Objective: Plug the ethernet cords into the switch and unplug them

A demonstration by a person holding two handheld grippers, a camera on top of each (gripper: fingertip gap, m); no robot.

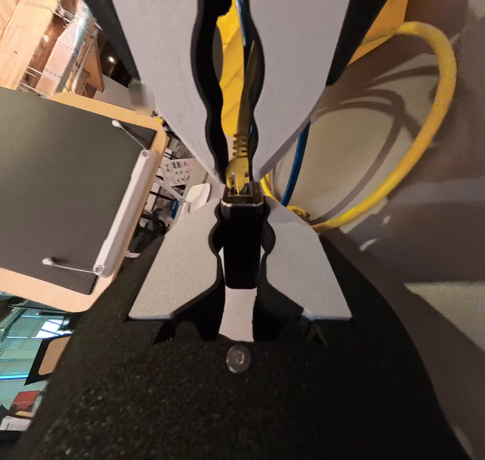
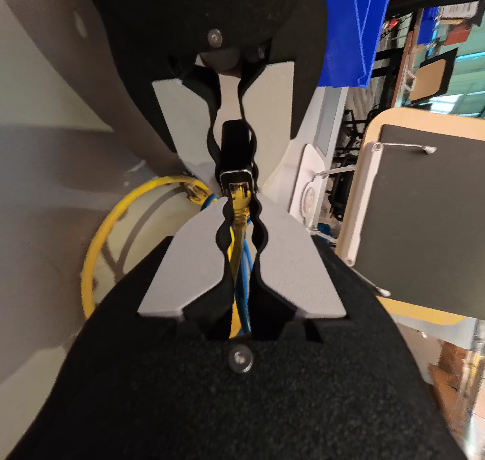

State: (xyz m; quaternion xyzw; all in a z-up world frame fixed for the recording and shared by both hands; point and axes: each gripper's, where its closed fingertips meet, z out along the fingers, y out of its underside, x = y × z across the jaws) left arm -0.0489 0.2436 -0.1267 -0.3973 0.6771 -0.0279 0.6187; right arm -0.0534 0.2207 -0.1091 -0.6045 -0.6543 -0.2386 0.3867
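My left gripper (image 1: pixel 241 211) is shut on a small black switch (image 1: pixel 241 242) and holds it off the table, port end forward. My right gripper (image 2: pixel 241 200) is shut on the yellow ethernet plug (image 2: pixel 240 207). The plug's tip sits in the mouth of the switch's port (image 2: pixel 237 183); I cannot tell how deep it goes. In the left wrist view the right gripper (image 1: pixel 240 178) comes in from the top with the yellow plug (image 1: pixel 240 156). The yellow cord (image 1: pixel 443 100) loops away to the right. A blue cord (image 2: pixel 242 276) runs beneath the right gripper.
A loose second yellow plug (image 2: pixel 194 190) lies by the cord loop (image 2: pixel 105 224) on the pale table (image 1: pixel 341 145). A black board with a tan rim and a white bracket (image 1: pixel 65 184) stands close by, also in the right wrist view (image 2: pixel 420 198). A blue bin (image 2: pixel 354 27) is behind. Only a small space, under 4 cm, lies between the two pairs of fingers.
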